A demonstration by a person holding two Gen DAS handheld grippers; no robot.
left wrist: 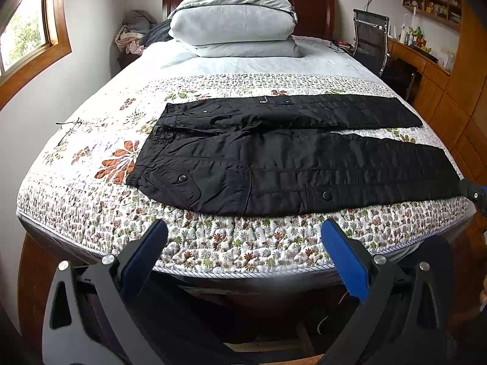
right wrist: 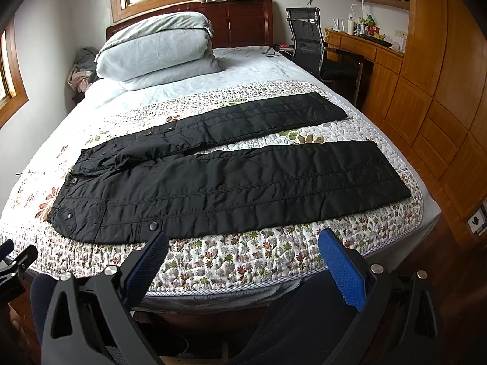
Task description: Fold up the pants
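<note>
Your left gripper (left wrist: 243, 234) sits nearest, fingers spread wide, nothing between the blue pads (left wrist: 344, 261). Your right gripper (right wrist: 243, 243) is the same: released, holding nothing, with only its tip cut off at the right edge of the left view. Both hover just off the foot of the bed (left wrist: 213, 255), short of the cloth.

One pair of black pants (left wrist: 289, 164) lies flat across the floral quilt (right wrist: 243, 261), waist to your left, two legs running right, apart with a strip of quilt between them. The near leg's cuff is hidden at the frame edge in the left view and fully visible in the right one. Snaps show on the pockets; no label or writing readable.

Behind: a stack of grey bedding (left wrist: 234, 24) at the headboard, one office chair (right wrist: 307, 39), desk clutter too small to make out.
</note>
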